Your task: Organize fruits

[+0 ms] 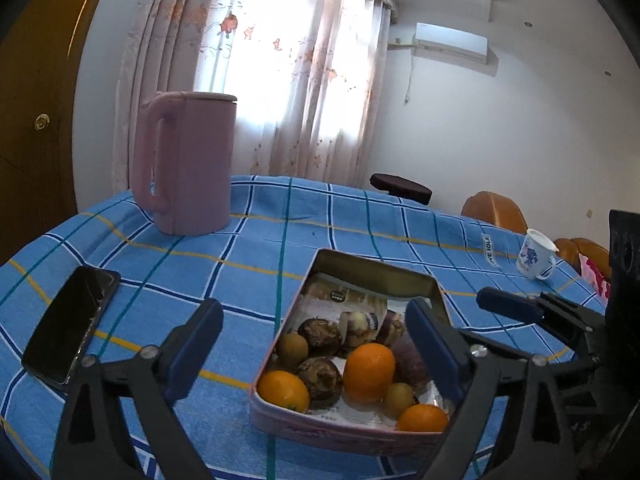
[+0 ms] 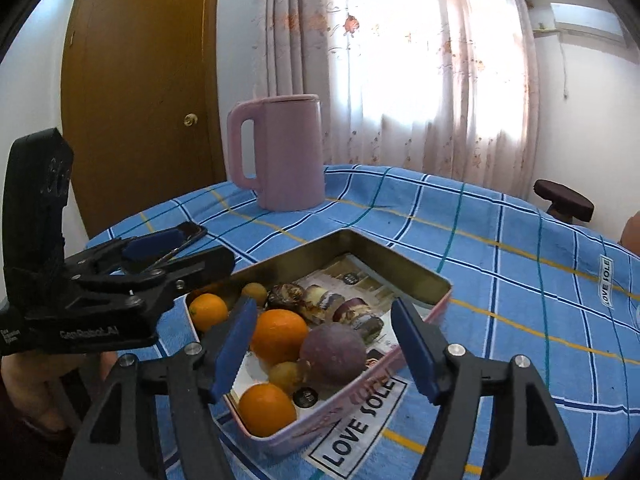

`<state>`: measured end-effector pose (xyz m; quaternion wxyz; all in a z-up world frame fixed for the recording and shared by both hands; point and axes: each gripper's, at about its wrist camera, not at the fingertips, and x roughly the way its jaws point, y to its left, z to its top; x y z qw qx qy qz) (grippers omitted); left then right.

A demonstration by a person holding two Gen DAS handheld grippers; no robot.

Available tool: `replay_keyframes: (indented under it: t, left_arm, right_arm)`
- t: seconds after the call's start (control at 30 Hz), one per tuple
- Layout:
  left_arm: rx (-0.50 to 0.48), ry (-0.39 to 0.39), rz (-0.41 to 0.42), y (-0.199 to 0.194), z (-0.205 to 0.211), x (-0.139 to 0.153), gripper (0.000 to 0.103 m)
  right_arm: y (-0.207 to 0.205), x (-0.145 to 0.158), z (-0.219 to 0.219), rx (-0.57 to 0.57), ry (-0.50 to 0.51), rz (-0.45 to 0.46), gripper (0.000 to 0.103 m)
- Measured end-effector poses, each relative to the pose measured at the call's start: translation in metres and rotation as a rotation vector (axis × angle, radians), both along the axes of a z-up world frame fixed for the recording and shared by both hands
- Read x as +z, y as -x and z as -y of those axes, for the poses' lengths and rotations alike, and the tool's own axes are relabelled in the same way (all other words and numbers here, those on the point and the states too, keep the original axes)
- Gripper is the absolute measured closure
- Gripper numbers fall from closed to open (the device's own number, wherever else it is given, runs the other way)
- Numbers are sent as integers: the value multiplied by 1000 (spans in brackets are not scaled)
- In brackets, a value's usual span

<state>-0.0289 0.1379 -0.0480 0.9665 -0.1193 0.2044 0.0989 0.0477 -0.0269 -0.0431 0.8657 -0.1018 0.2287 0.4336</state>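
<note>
On the blue checked counter (image 2: 520,264) sits your tin (image 2: 424,280) with three oranges (image 2: 280,336), two kiwis (image 1: 293,348), two brown fruits (image 1: 320,334) and one purple one (image 2: 334,354). Your left gripper (image 1: 316,352) and right gripper (image 2: 326,350) hover over it, jaws apart, holding nothing. A pink kettle (image 2: 286,152), phone (image 1: 72,324) and mug (image 1: 534,254) stand around.

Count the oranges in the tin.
3. In the right wrist view: one orange at the tin's left corner, one in the middle, one at the near corner. More may hide beneath other fruit.
</note>
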Motion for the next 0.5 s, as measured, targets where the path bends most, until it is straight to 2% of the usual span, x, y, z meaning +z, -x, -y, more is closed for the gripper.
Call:
replay_keyframes:
  t: [0.5]
  left_arm:
    - [-47,-15,8,1,21,7,5]
  right_arm:
    - [7,13,35,-129,-24,77,32]
